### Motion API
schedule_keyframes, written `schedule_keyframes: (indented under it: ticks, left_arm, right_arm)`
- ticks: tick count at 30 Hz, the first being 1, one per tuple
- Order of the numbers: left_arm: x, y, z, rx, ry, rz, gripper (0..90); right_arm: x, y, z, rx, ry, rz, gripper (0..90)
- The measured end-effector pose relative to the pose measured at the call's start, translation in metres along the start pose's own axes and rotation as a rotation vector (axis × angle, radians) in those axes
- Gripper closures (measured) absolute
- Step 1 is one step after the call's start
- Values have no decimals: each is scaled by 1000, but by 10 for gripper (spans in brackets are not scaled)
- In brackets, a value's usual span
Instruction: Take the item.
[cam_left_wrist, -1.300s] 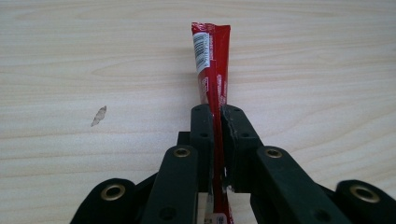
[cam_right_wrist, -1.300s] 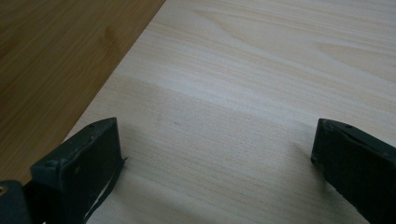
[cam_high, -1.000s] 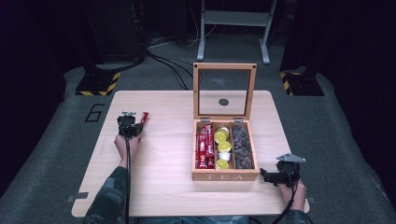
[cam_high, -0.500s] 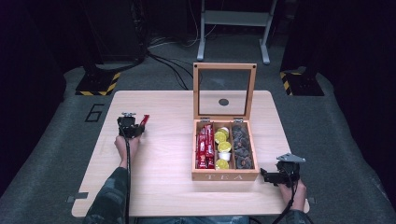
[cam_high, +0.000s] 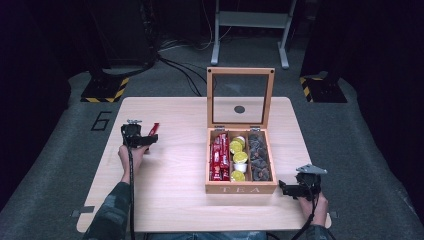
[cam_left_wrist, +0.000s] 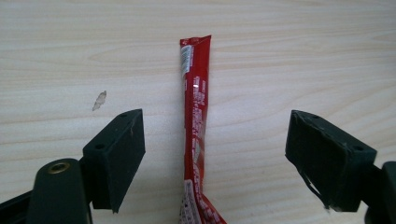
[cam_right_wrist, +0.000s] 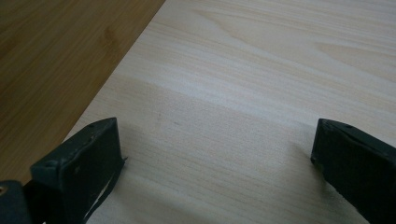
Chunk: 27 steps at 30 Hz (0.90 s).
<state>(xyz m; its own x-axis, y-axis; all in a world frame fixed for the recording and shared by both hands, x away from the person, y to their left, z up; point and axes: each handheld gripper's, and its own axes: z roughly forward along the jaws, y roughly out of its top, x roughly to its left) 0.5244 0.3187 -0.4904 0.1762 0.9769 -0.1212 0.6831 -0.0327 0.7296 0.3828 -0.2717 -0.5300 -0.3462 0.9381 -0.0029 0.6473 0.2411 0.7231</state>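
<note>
Pale table (cam_high: 175, 200) – bare around red sachet (cam_left_wrist: 195, 121) | left gripper (cam_left_wrist: 212, 158) jaws apart, straddling it | right gripper (cam_right_wrist: 215, 172) jaws apart beside tea box (cam_high: 241, 189)

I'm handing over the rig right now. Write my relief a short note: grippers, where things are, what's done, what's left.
Left gripper: open, jaws astride the red sachet, which lies flat on the table, not gripped.
Right gripper: open, holding nothing, low over the table by the tea box's front right corner.
Tea box: lid up; red sachets in its left compartment, yellow-lidded cups in the middle, dark items on the right.
Done: box open and stocked.
Left: probably close on the sachet and carry it to the left compartment.
</note>
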Motion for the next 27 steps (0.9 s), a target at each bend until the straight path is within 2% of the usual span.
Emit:
schedule_keyframes:
  ticks: [3, 6, 7, 8, 11, 13, 14, 17, 21, 22, 24, 27]
  left_arm:
    - [-2, -3, -13, -8, -10, 31, 175]
    - [-3, -5, -20, -19, -17, 39, 157]
    - [-4, -8, -27, -36, -3, 59, 154]
    - [-3, -9, -31, -31, -8, 68, 151]
    - [-2, -11, -38, -27, -26, 56, 142]
    - [-3, -14, -48, -55, -21, 72, 124]
    - [-5, -16, -55, -63, -18, 97, 122]
    - [-9, -22, -66, -75, -25, 124, 110]
    - [-13, -32, -76, -77, -48, 136, 96]
    - [-14, -35, -79, -90, -46, 136, 91]
    - [-14, -37, -83, -84, -48, 151, 91]
    - [-15, -52, -92, -88, -51, 167, 89]
  right_arm:
    - [0, 0, 0, -1, -1, 2, 8]
    - [0, 0, 0, 0, -1, 1, 8]
    - [0, 0, 0, -1, -1, 1, 8]
    - [0, 0, 0, 0, -1, 2, 8]
    - [0, 0, 0, -1, -1, 2, 8]
    - [0, 0, 0, -1, -1, 1, 8]
    - [0, 0, 0, -1, -2, 2, 8]
    - [0, 0, 0, 0, -2, 2, 8]
    - [0, 0, 0, 0, -2, 2, 8]
    - [0, 0, 0, -1, -3, 1, 8]
    - [0, 0, 0, 0, -2, 2, 8]
    - [0, 0, 0, 0, -3, 3, 8]
